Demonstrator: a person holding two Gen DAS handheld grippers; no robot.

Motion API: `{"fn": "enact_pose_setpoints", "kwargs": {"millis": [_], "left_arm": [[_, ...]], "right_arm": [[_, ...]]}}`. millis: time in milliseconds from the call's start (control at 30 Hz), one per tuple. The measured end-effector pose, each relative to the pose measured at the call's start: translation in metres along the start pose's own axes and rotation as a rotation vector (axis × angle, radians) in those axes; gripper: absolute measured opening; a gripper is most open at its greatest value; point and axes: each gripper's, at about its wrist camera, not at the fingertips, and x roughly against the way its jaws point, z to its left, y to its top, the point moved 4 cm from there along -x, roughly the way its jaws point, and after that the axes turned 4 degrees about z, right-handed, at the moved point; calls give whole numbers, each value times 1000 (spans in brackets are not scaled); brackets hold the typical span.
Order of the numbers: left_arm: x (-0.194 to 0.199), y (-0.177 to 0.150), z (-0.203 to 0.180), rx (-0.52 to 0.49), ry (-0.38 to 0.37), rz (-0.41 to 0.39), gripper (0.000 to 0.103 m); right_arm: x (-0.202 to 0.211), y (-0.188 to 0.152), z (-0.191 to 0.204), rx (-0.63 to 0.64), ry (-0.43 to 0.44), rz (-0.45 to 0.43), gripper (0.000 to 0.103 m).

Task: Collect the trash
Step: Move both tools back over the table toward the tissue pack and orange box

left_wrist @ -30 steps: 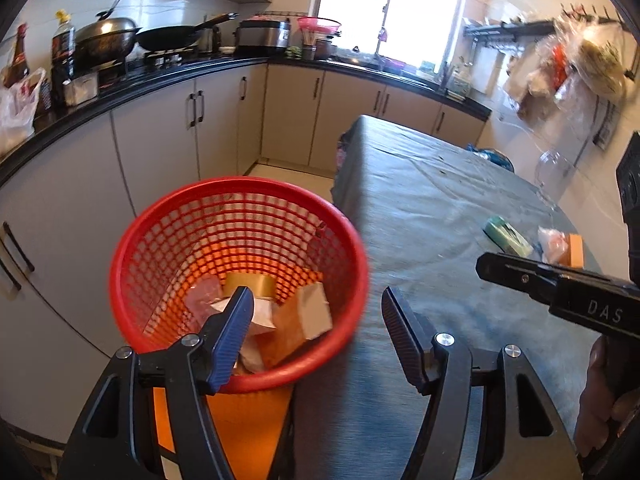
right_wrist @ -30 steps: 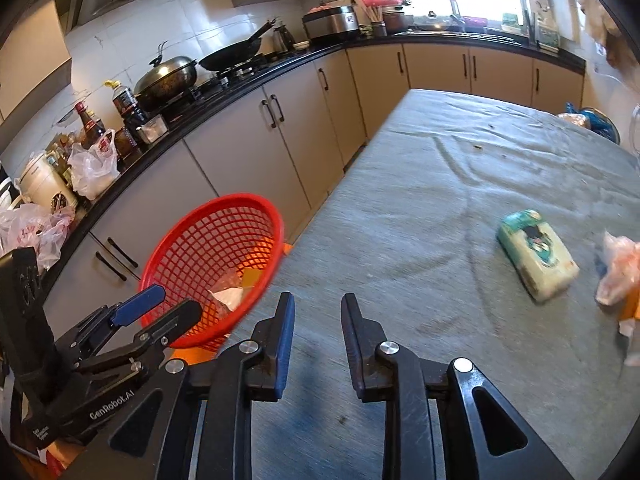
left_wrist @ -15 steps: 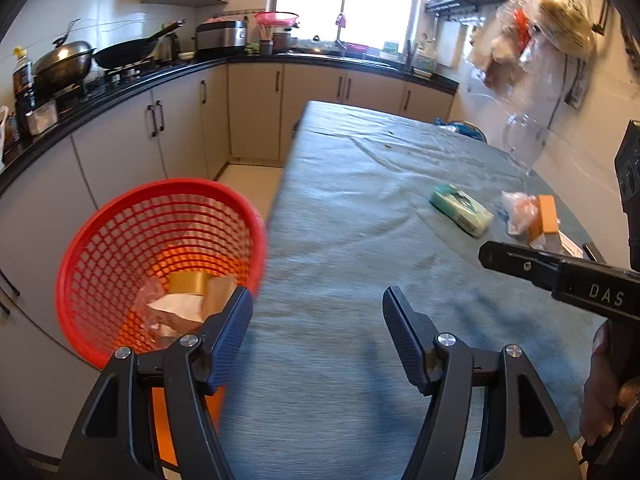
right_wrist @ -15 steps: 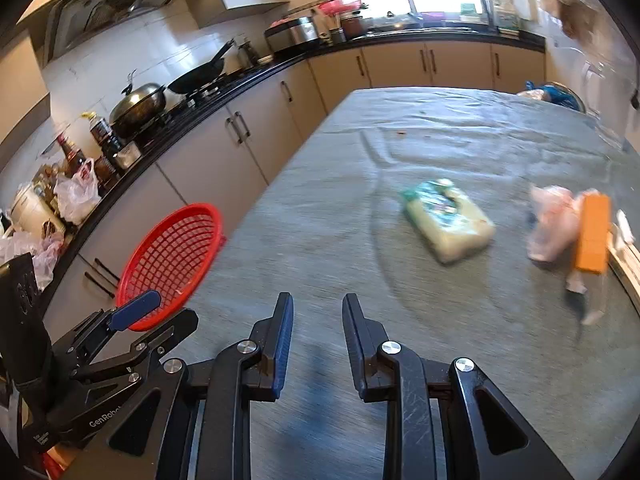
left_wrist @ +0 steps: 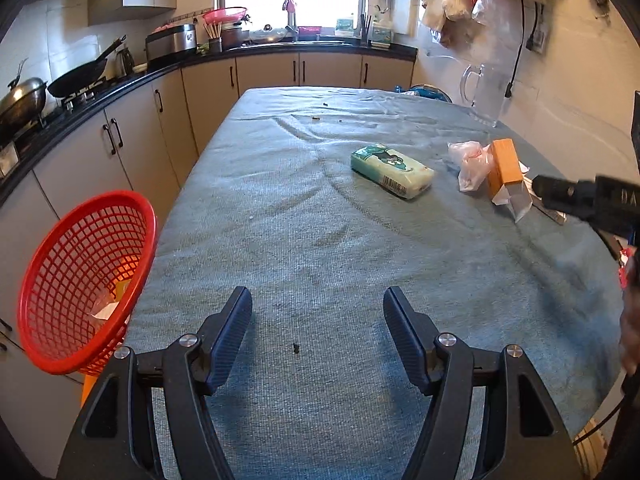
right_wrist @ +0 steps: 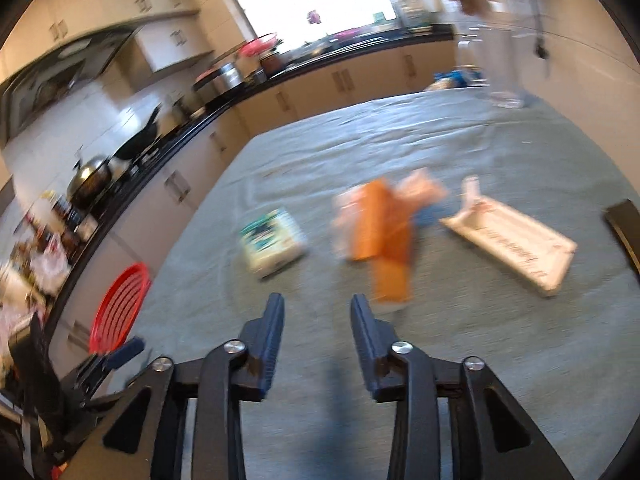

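A red mesh basket (left_wrist: 84, 276) with scraps of paper and card inside hangs off the left side of the cloth-covered table (left_wrist: 320, 240). On the cloth lie a green-and-white tissue pack (left_wrist: 392, 170), a crumpled pink bag (left_wrist: 470, 160) and an orange box (left_wrist: 506, 166). My left gripper (left_wrist: 318, 314) is open and empty over bare cloth. The right gripper (right_wrist: 317, 314) is opening with nothing between its jaws. Ahead of it lie the tissue pack (right_wrist: 272, 242), the orange box (right_wrist: 382, 236) and a flat white carton (right_wrist: 512, 240). This view is blurred.
Kitchen counters with a wok (left_wrist: 78, 74), pots and a rice cooker (left_wrist: 170, 42) run along the left and far walls. A clear jug (left_wrist: 484, 96) stands at the table's far right. Bags hang on the right wall. A dark object (right_wrist: 624, 224) sits at the right edge.
Both grippers have swung right, from the red basket toward the trash on the table. The right jaws have spread wider. The left gripper's opening looks the same.
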Motion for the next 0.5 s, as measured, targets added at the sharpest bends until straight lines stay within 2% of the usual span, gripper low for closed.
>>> {"fn": "enact_pose_setpoints", "kwargs": {"millis": [100,200,500], "left_arm": [[-2,0,0,3,0,4,67],[-2,-1,3,12,-11,12,67],[-4,-1,6,13,-29,23,67]], "right_arm": [[-2,11,-10,-10,-30,-11,42],[-10,19,-9,9,-57,-5,50],[-49,31,-4,50,-138,35,49]]}}
